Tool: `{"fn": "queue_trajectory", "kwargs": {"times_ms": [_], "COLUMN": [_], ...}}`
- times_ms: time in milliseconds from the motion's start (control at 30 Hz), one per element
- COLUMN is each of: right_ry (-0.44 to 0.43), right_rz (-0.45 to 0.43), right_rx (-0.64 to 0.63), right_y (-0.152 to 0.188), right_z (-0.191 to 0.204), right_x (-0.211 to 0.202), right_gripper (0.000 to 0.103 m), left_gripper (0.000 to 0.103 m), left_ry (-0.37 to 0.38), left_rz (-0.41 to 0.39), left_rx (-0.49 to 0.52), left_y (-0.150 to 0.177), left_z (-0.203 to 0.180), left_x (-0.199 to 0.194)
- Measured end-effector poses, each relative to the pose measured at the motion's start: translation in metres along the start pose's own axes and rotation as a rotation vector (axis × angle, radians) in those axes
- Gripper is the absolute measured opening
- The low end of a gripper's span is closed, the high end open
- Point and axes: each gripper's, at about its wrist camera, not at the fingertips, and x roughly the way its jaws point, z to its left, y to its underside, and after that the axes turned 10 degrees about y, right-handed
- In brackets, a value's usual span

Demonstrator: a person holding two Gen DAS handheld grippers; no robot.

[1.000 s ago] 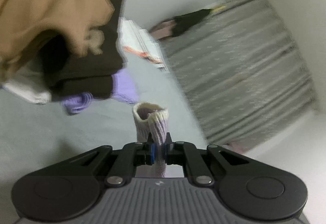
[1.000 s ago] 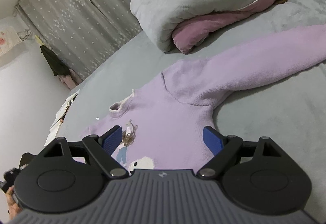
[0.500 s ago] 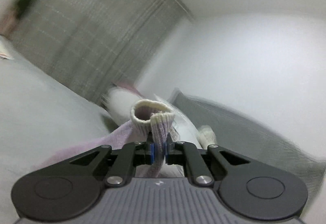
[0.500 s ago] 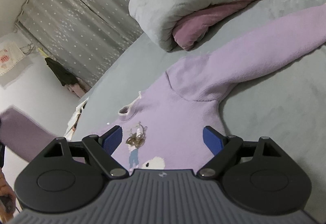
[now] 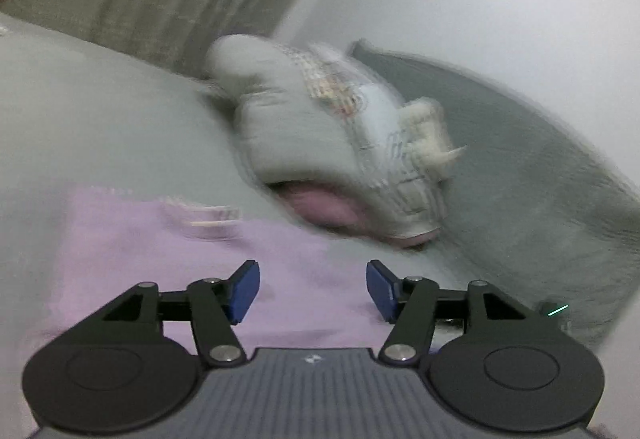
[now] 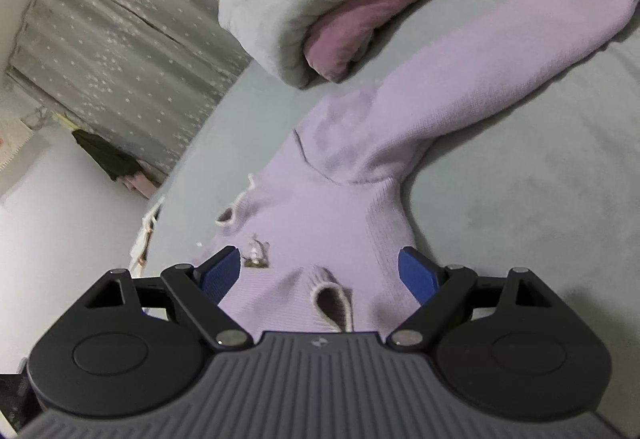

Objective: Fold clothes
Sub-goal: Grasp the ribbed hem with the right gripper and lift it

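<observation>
A lilac knit sweater (image 6: pixel 344 207) lies front-up on the grey bed. One sleeve (image 6: pixel 500 79) stretches out to the far right. The other sleeve is folded across the body, its cream-edged cuff (image 6: pixel 332 301) lying on the chest just ahead of my right gripper (image 6: pixel 319 271), which is open and empty over the sweater. In the blurred left wrist view the sweater (image 5: pixel 168 251) lies below my left gripper (image 5: pixel 313 290), which is open and empty just above it.
A folded grey and mauve duvet with pillows (image 6: pixel 320 7) sits at the head of the bed, also in the left wrist view (image 5: pixel 320 143). Grey starred curtains (image 6: pixel 112 31) and a white wall lie beyond. Papers (image 6: pixel 146 235) lie at the bed's left edge.
My left gripper carried the sleeve cuff across over the sweater body, then opened and let it go. The cuff now lies on the chest. My right gripper stayed open and moved closer.
</observation>
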Motion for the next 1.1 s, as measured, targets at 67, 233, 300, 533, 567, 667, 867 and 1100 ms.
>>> {"fn": "queue_trajectory", "kwargs": {"times_ms": [67,233,300,533,567,667,867,1100], "right_ry": [0.025,0.116,0.112,0.159,0.162,0.153,0.194,0.103], "right_rz": [0.018,-0.006,-0.016,-0.059,-0.085,-0.072,0.019,0.074], "right_rx": [-0.047,-0.233,-0.284,-0.477,-0.499,-0.544,-0.587,-0.46], "right_y": [0.003,0.007,0.01,0.03,0.03,0.033,0.045,0.036], "right_z": [0.007,0.03,0.037,0.066,0.07,0.079,0.08,0.07], "right_x": [0.01,0.03,0.036,0.041,0.037,0.038,0.055,0.043], "right_gripper": [0.087,0.087,0.087,0.086,0.086,0.086,0.08,0.019], "left_gripper": [0.06,0.06,0.06,0.062,0.062,0.065,0.077,0.028], "left_ry": [-0.125,-0.315,-0.37,-0.402,-0.417,-0.476,-0.532,-0.526], "left_rz": [0.064,0.183,0.235,0.289,0.285,0.249,0.205,0.181], "left_rx": [0.041,0.232,0.329,0.45,0.456,0.44,0.429,0.309], "left_y": [0.008,0.027,0.031,0.045,0.046,0.042,0.043,0.039], "left_z": [0.024,0.046,0.046,0.053,0.055,0.067,0.078,0.087], "left_x": [-0.002,0.009,0.018,0.036,0.039,0.048,0.048,0.033]}}
